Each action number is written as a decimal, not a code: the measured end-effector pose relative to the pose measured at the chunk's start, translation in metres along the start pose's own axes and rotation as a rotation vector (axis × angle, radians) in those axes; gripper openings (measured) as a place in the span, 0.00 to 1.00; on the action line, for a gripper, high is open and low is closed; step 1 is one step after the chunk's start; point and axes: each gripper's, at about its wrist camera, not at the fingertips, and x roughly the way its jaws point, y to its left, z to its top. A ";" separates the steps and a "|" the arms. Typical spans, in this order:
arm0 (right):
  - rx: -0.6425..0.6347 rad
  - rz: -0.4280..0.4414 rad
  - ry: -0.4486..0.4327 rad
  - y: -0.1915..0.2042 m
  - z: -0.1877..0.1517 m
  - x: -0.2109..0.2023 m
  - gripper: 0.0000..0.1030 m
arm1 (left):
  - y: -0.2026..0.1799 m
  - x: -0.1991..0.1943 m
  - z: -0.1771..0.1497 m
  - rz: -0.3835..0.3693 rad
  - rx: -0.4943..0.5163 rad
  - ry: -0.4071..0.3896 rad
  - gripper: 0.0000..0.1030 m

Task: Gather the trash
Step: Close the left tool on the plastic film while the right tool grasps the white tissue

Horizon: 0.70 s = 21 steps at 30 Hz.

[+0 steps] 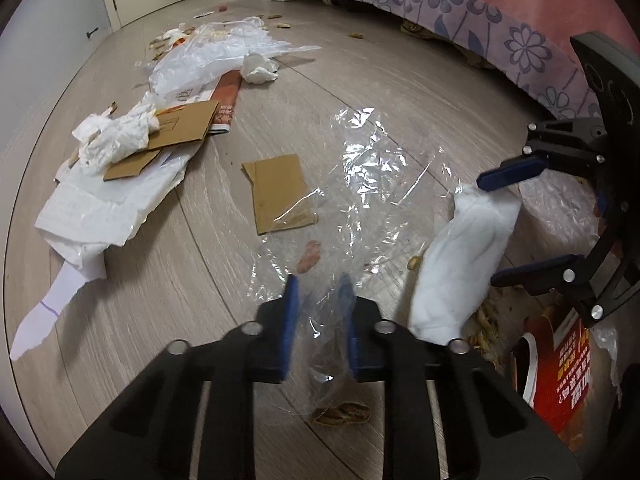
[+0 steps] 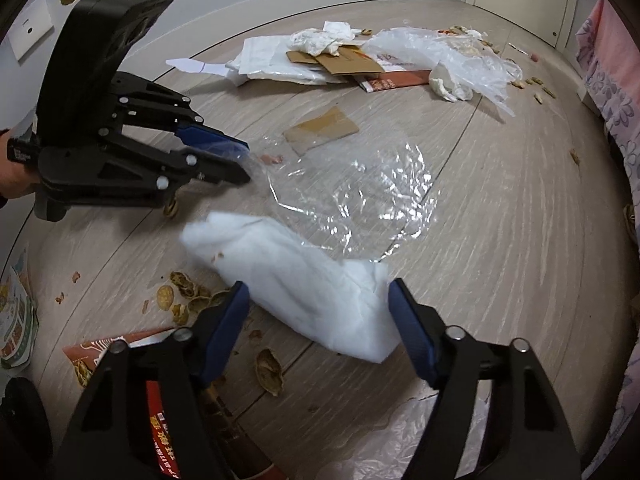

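Observation:
A crinkled clear plastic sheet [image 1: 372,184] [image 2: 352,192] lies flat on the wood floor. My left gripper [image 1: 319,308] [image 2: 246,164] is shut on its near edge, with the film bunched between the blue pads. Beside the sheet lies a white tissue wad [image 1: 452,264] [image 2: 304,280]. My right gripper [image 2: 318,296] [image 1: 487,229] stands open astride the wad, one blue finger at each side. The wad shows no squeeze. A brown cardboard scrap [image 1: 280,192] [image 2: 320,128] rests partly under the sheet's far edge.
A heap of paper, cardboard and tissues [image 1: 132,152] [image 2: 320,60] lies farther out, with a clear bag [image 1: 216,52] [image 2: 440,52] beyond it. Nut shells [image 2: 180,296] [image 1: 340,416] and a red printed packet [image 1: 560,360] [image 2: 168,420] lie close by. A floral bed cover [image 1: 480,20] [image 2: 612,100] hangs along one side.

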 end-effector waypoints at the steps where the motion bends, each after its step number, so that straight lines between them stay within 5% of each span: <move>1: -0.002 0.002 0.003 0.001 -0.001 0.000 0.58 | 0.001 0.000 0.000 -0.001 -0.003 0.001 0.10; 12: 0.020 0.005 0.046 -0.005 -0.003 0.004 0.32 | -0.002 -0.001 -0.001 -0.050 -0.009 0.015 0.03; 15: 0.032 -0.008 0.050 -0.008 -0.003 0.004 0.15 | -0.001 -0.002 -0.001 -0.078 -0.007 0.018 0.03; 21: 0.042 -0.018 0.017 -0.010 -0.001 -0.005 0.10 | -0.001 -0.003 0.002 -0.085 -0.017 0.008 0.02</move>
